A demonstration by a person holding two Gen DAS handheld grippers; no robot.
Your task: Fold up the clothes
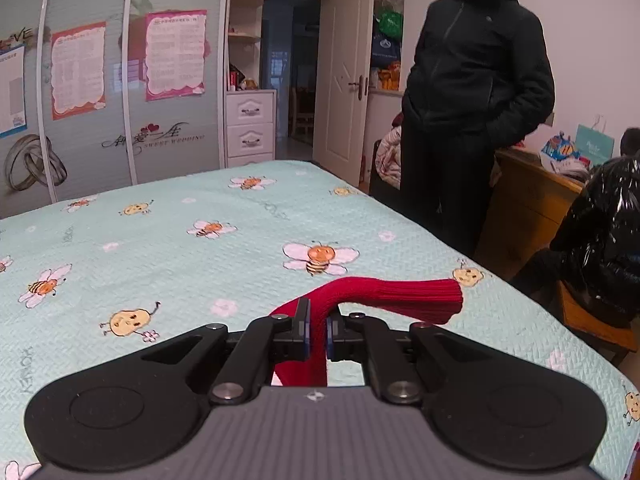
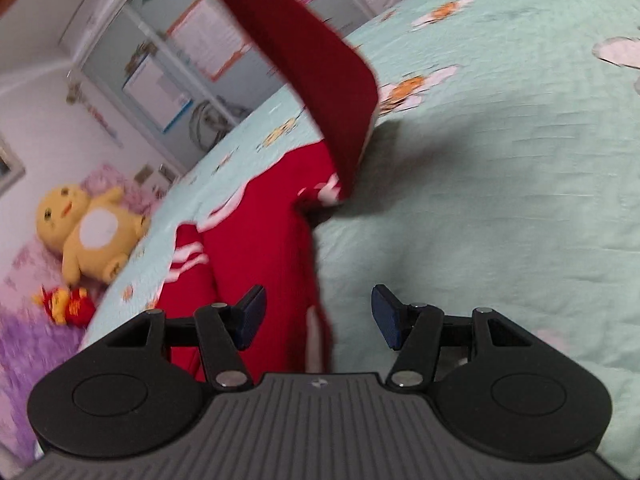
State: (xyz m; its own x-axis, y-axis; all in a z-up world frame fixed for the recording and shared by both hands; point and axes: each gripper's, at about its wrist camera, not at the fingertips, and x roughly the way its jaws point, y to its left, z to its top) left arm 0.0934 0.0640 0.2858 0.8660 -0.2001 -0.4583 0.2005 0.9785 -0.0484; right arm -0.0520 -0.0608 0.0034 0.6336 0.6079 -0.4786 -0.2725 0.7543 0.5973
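The red sweater [image 2: 264, 248] runs under the right gripper's body — its lower part is hidden. Its lifted sleeve [image 2: 304, 60] leaves the top edge. The yellow plush toy [image 2: 86, 232] is blurred — details unreadable.

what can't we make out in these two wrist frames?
- Left wrist view: red sleeve pinched in the left gripper; the garment's body is hidden below the gripper housing.
- Right wrist view: motion blur; red sweater lower part hidden behind the open right gripper.
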